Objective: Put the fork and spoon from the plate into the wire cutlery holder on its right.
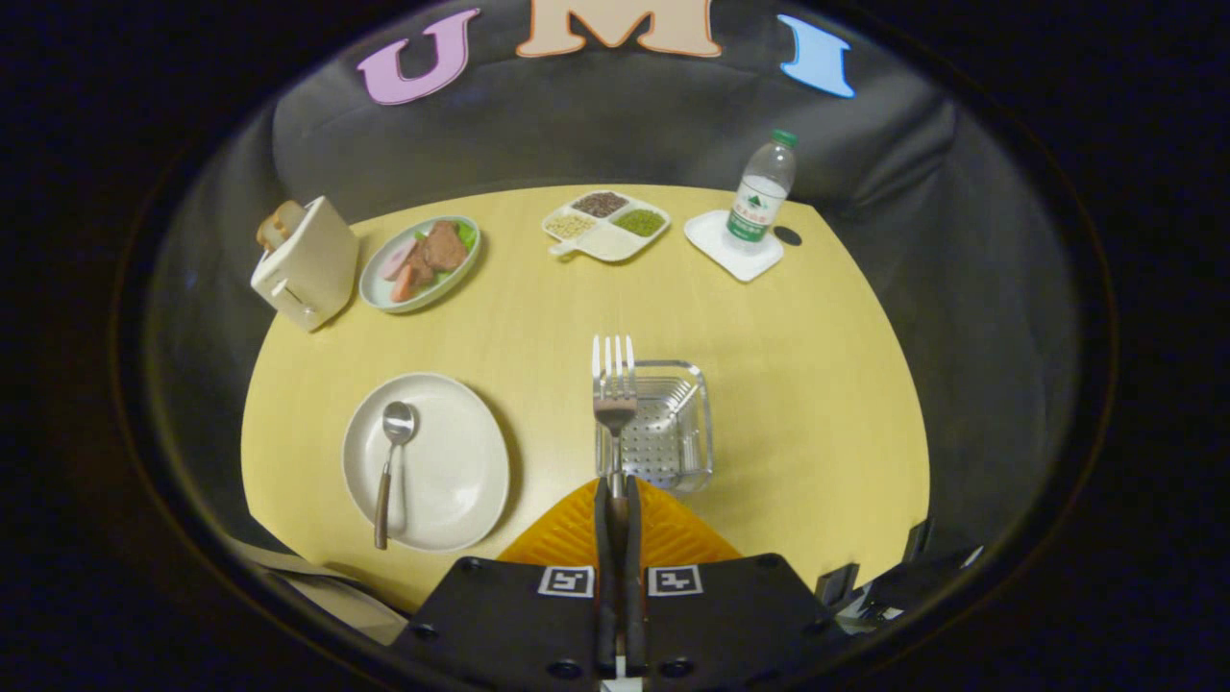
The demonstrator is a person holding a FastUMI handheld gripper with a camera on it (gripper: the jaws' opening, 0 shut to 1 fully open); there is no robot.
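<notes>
My gripper [616, 492] is shut on the handle of a metal fork [613, 384], whose tines point away from me. The fork hangs above the left side of the wire cutlery holder [673, 428], a square metal basket with a perforated bottom that stands just ahead of the fingers on the yellow table. To the left of the holder lies a round cream plate [452, 481]. A spoon [391, 461] with a brown handle rests on the plate's left half, bowl at the far end.
At the far left stands a cream toaster [307, 264] with bread in it, next to a green plate of food [421, 261]. A divided dish of grains [605, 226] and a water bottle [764, 192] on a white coaster sit at the back.
</notes>
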